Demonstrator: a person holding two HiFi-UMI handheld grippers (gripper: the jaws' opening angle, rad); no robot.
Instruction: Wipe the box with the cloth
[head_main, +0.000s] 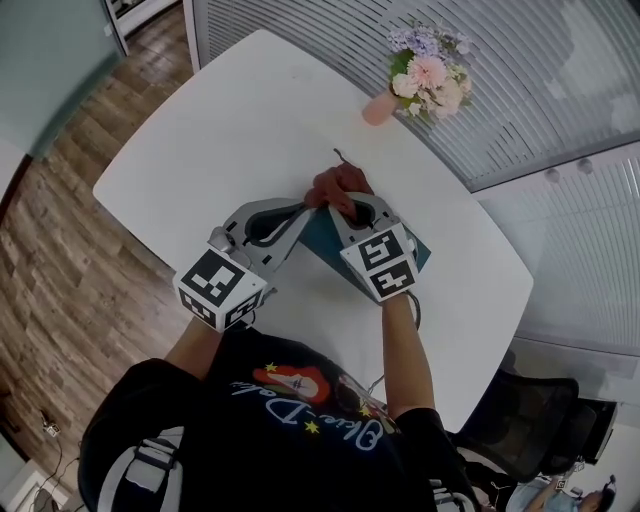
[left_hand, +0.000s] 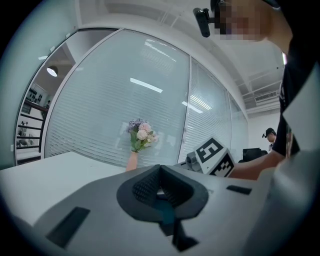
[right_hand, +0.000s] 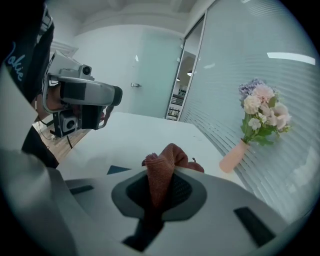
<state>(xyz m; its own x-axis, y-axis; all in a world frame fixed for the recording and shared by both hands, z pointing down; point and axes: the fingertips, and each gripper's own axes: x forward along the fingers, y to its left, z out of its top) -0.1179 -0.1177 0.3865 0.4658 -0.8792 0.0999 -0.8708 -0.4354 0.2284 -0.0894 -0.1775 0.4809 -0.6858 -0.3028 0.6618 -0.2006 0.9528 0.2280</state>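
Observation:
A teal box (head_main: 318, 238) lies on the white table (head_main: 230, 130), mostly covered by both grippers. My left gripper (head_main: 302, 208) is shut on the box's edge; in the left gripper view a strip of the teal box (left_hand: 165, 212) shows between the closed jaws of that gripper (left_hand: 160, 192). A rust-brown cloth (head_main: 338, 187) is bunched over the box's far side, with my right gripper (head_main: 345, 205) shut on it. In the right gripper view the cloth (right_hand: 167, 155) stands up out of the closed gripper (right_hand: 159, 192), and a corner of the box (right_hand: 118, 170) peeks out at left.
A pink vase of flowers (head_main: 420, 80) stands at the table's far right edge, beyond the grippers. A black chair (head_main: 530, 420) sits off the table's right end. Wooden floor (head_main: 60, 260) lies to the left.

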